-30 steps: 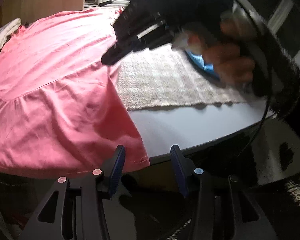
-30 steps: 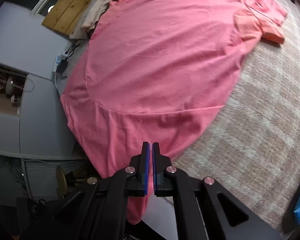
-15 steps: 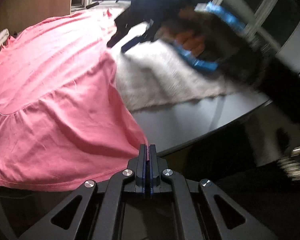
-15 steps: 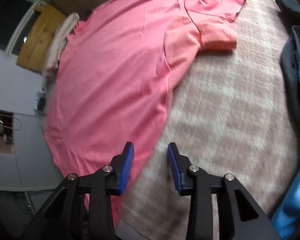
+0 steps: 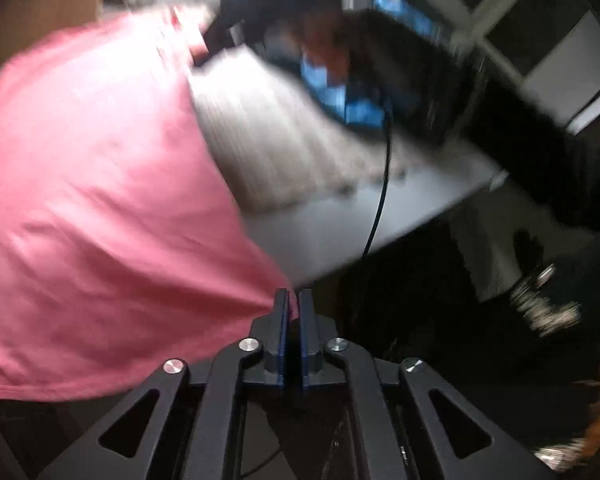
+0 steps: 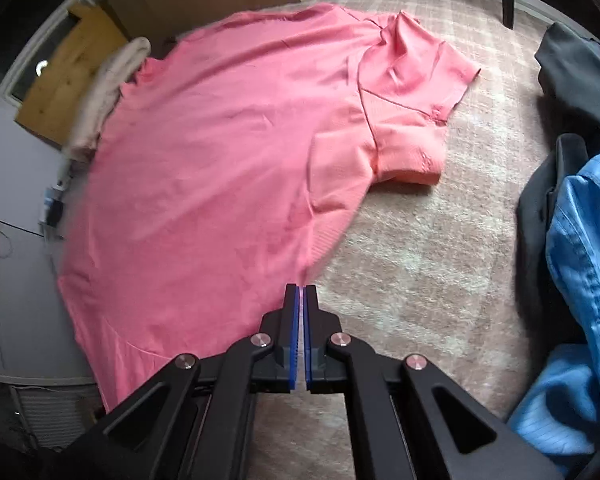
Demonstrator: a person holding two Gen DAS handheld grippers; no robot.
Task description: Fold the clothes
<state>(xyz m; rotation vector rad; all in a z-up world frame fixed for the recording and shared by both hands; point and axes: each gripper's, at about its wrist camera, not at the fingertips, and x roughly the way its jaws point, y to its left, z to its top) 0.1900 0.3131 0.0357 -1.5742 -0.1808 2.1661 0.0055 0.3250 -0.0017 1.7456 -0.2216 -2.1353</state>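
Observation:
A pink short-sleeved shirt (image 6: 228,152) lies spread flat on a beige woven mat (image 6: 420,260), its sleeve toward the upper right. My right gripper (image 6: 301,288) is shut on the shirt's near side edge, and a thin strip of pink shows between the blue pads. In the blurred left wrist view the same shirt (image 5: 100,180) drapes over the table's front edge. My left gripper (image 5: 293,294) pinches its hem corner; the jaws are opening slightly, with pink cloth still pressed between them. The person's other hand and gripper are a dark blur beyond.
A blue garment (image 6: 580,260) and a grey one (image 6: 572,72) are piled at the mat's right side. A cream cloth (image 6: 112,80) lies past the shirt's far left. The white table (image 5: 320,228) ends near my left gripper, and a black cable (image 5: 380,200) hangs over it.
My left gripper went from wide open to closed on the hem corner. My right gripper moved along the shirt's edge toward the sleeve, opened, then shut on that edge.

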